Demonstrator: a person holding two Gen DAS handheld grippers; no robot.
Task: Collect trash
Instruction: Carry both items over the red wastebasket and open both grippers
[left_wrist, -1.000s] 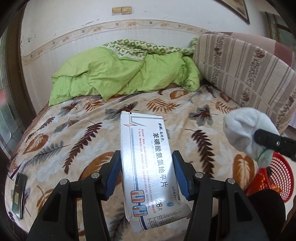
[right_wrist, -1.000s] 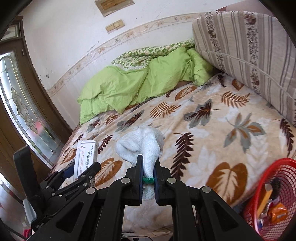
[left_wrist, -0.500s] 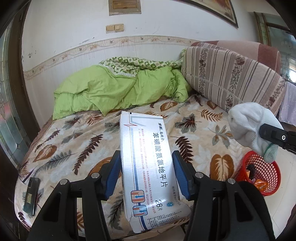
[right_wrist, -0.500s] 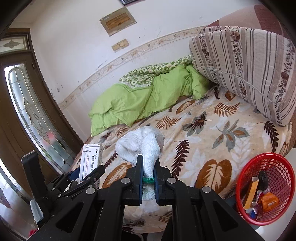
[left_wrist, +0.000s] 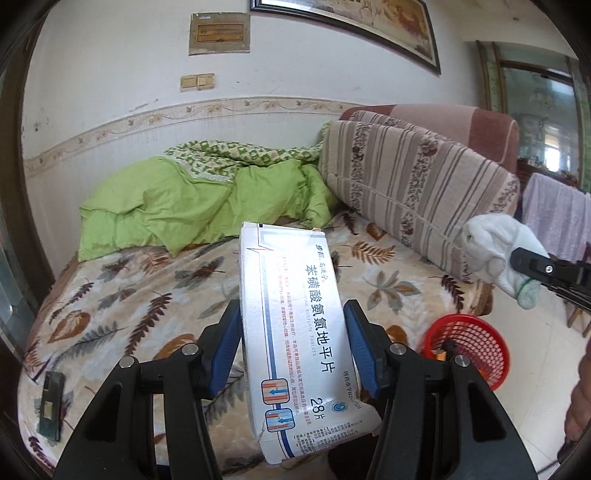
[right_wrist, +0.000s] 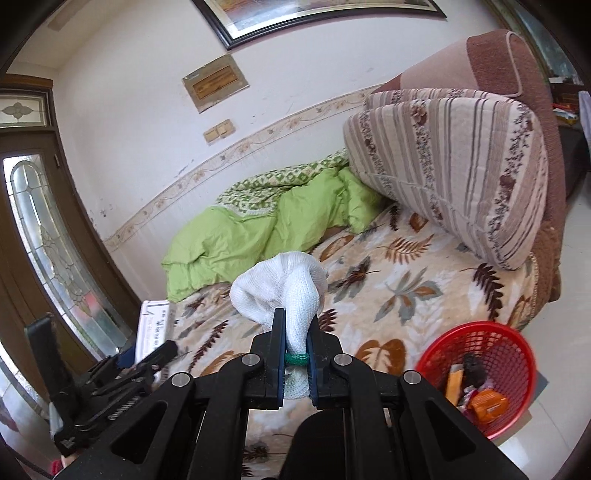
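Box (left_wrist: 295, 332) between left tongs (left_wrist: 293, 347)

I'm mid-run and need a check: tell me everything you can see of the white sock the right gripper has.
The white sock is knitted, soft-looking cloth, bunched into a rounded lump above the right hand-held gripper, whose jaws are shut on its narrow cuff end. A green band rings the cuff between the jaws. It hangs in the air, clear of the bed, touching only the gripper. The left wrist view shows it up and left of the red basket.
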